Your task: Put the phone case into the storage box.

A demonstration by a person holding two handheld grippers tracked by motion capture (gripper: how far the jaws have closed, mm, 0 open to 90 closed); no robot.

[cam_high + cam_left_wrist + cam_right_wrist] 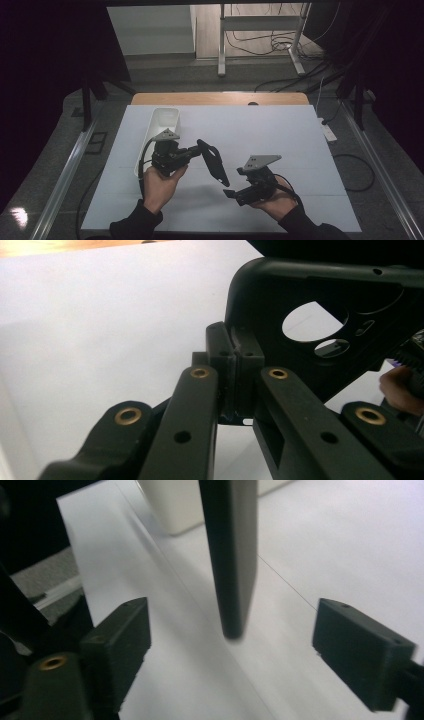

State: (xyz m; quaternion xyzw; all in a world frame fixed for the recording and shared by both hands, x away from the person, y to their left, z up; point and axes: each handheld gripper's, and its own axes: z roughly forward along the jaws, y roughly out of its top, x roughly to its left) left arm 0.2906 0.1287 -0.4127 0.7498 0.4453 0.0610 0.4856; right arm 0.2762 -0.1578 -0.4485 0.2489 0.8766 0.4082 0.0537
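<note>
A flat black plastic part (215, 164) with round holes hangs above the white table sheet (285, 135). My left gripper (198, 148) is shut on its upper end. In the left gripper view the two jaws (234, 356) meet on a tab of that part (260, 305), whose holed plate rises to the right. My right gripper (231, 193) is open just below and right of the part's lower tip. The right gripper view has the part (232, 555) edge-on, hanging between the two wide-apart pads (120, 630), untouched by either.
A long white tray (161, 131) lies on the sheet behind the left gripper, and its corner (172, 505) is in the right gripper view. The wooden table edge (220, 98) is at the back. Dark curtains flank both sides, and metal rails run along the floor.
</note>
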